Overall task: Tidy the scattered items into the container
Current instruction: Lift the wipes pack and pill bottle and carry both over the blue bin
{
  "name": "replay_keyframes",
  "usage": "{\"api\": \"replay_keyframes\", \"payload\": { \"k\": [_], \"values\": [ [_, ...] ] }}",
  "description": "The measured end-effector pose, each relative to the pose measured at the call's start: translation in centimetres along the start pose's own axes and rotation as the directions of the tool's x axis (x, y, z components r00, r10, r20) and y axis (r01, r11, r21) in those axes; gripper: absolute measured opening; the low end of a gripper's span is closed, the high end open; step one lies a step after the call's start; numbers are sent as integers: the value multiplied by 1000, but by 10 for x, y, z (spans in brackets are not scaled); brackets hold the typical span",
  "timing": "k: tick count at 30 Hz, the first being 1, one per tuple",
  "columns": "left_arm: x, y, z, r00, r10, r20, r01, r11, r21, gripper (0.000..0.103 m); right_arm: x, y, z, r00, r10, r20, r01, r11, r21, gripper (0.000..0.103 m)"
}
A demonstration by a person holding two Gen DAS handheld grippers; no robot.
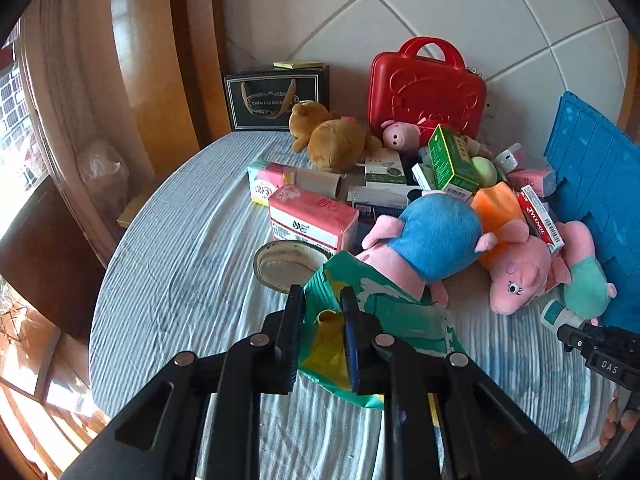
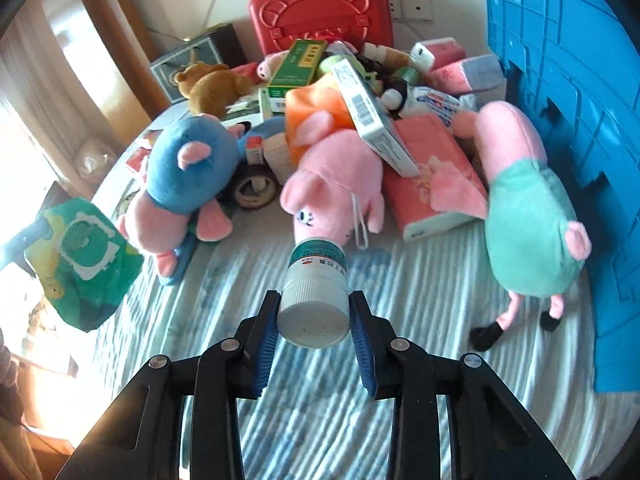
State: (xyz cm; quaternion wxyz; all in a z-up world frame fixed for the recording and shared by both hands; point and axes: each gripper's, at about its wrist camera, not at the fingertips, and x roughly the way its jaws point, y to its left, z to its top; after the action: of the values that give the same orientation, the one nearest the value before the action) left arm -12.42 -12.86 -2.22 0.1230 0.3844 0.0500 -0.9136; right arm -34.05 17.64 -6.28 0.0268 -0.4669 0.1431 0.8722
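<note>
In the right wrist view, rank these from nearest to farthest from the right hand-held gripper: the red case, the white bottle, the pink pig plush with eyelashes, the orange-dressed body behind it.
1. White bottle, clamped in the right hand-held gripper.
2. Pink pig plush, just beyond the bottle, centre of the bed.
3. Orange-dressed body, behind the pig's head.
4. Red case, upright at the far wall.

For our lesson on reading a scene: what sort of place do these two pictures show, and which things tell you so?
Probably a room in a home. Soft toys such as the blue plush pig lie on a table with a striped cloth, a red toy case stands by the tiled wall, and sunlight comes in at the left.
</note>
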Motion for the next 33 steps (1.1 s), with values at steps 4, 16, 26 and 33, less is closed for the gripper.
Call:
{"api": "replay_keyframes", "payload": {
  "k": [4, 16, 26, 33],
  "values": [
    [-18, -23, 14, 998, 10, 57, -11, 1000, 15, 18, -19, 4, 0, 999, 33, 40, -31, 999, -34, 34],
    [-32, -98, 24, 993, -64, 94, 56, 994, 92, 18, -90, 14, 27, 984, 6, 176, 16, 992, -124, 34],
    [-61, -147, 50, 966, -203, 161, 174, 968, 179, 18, -157, 17, 42, 942, -121, 314, 145, 988, -54, 34],
    [-92, -191, 60, 949, -240, 206, 195, 956, 219, 18, -202, -6, 42, 909, -166, 381, 185, 983, -15, 34]
  ]
}}
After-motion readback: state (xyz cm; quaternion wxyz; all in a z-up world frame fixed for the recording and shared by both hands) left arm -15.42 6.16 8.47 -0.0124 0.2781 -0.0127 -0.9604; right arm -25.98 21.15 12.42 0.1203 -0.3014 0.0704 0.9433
